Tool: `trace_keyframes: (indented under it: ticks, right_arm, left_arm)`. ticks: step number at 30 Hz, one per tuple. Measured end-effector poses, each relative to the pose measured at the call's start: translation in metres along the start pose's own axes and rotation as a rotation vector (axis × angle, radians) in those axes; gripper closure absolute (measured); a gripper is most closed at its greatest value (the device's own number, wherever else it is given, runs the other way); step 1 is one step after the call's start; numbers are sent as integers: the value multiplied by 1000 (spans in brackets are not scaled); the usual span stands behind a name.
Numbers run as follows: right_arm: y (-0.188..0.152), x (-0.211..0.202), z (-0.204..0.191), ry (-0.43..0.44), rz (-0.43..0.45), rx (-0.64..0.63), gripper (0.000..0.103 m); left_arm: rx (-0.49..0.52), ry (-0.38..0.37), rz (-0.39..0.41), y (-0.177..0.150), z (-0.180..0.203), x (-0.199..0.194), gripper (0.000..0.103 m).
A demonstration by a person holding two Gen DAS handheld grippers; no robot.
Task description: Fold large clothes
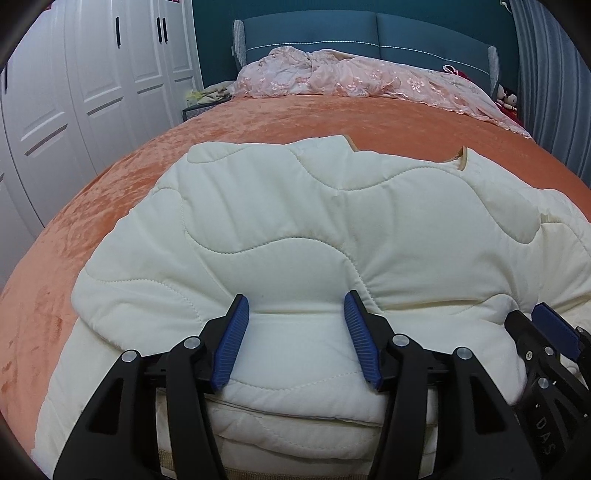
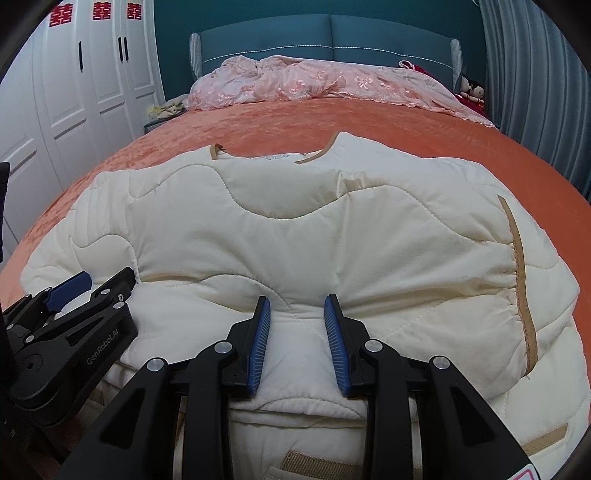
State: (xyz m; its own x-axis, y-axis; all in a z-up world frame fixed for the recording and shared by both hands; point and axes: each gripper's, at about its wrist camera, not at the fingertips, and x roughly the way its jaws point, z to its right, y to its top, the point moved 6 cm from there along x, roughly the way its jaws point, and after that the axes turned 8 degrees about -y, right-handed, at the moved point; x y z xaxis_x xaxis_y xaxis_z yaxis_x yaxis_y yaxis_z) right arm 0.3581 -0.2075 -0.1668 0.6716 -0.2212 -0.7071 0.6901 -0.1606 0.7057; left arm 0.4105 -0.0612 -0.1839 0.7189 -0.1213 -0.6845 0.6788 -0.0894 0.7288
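Puffy cream jacket half-folded on the orange bed

It looks soft, bulky and springy, so we'd grab it by the thick folded hem. Our left gripper stands spread over that fold without pinching; the right gripper nips a ridge of padding. "GenRobot.AI" reads on the left gripper's side.

**Where there's room on the bed**

Plenty of bare orange bedspread past the cream quilted jacket and off both its sides. The pink lace bedding piled at the headboard blocks the far end, and white wardrobes wall off the left.
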Motion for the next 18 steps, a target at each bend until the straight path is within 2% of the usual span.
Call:
trace_keyframes:
  ticks: [7, 9, 11, 13, 16, 18]
  right_arm:
    - [1, 0, 1, 9, -8, 8, 72]
    - [5, -1, 4, 38, -30, 24, 71]
    - [12, -6, 9, 100, -59, 56, 66]
    - [25, -16, 13, 123, -61, 68, 66]
    - [60, -29, 16, 144, -14, 77, 65]
    - [88, -22, 12, 169, -20, 91, 61]
  left_arm:
    - [-6, -9, -11, 2, 0, 0, 51]
    - [-28, -44, -32, 7, -3, -3, 49]
    - [-71, -122, -54, 15, -8, -10, 44]
    - [-83, -155, -60, 30, -16, -18, 44]
    - [-45, -128, -36, 65, -30, -22, 44]
    - [-39, -127, -46, 93, -39, -12, 38]
